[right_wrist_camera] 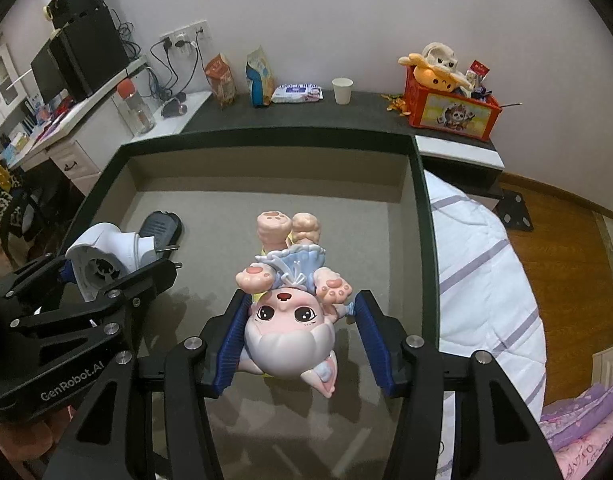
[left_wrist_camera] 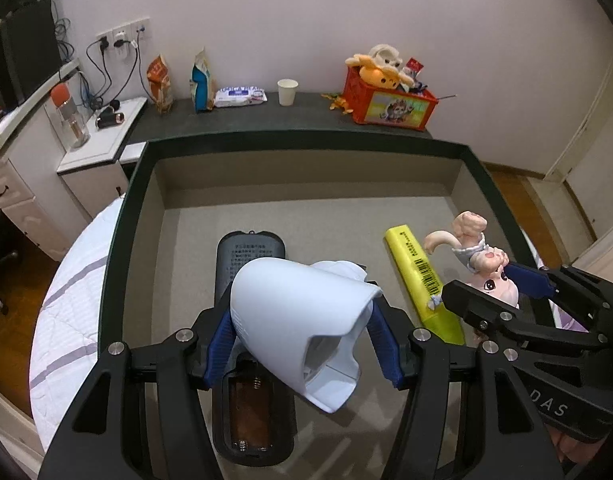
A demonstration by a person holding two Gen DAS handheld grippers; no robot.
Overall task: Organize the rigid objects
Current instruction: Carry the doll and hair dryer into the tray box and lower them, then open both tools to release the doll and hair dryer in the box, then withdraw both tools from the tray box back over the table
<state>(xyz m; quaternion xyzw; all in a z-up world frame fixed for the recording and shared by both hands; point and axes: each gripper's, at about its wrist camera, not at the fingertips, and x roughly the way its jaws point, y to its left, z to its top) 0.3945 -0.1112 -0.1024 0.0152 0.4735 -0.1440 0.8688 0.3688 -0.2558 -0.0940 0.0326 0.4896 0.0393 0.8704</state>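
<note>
A white plastic fan housing (left_wrist_camera: 298,328) is held above a black remote (left_wrist_camera: 252,420) lying battery-bay up in the grey tray (left_wrist_camera: 306,184). Beside lies a yellow highlighter (left_wrist_camera: 422,280); a pink doll figurine (right_wrist_camera: 290,320) hangs head-down.

Premises: a bedroom in a private home. Evidence: a bed with a white quilted cover (right_wrist_camera: 482,264), wood flooring (right_wrist_camera: 566,248), a white desk (left_wrist_camera: 102,140) with drawers, wall sockets (left_wrist_camera: 122,36) with chargers plugged in, snack bags (left_wrist_camera: 160,84) and a red crate of plush toys (left_wrist_camera: 390,100) on a dark shelf (left_wrist_camera: 242,118).

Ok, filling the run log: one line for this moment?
left gripper: shut on white plug-in device | right gripper: shut on pink figurine | both over tray
</note>
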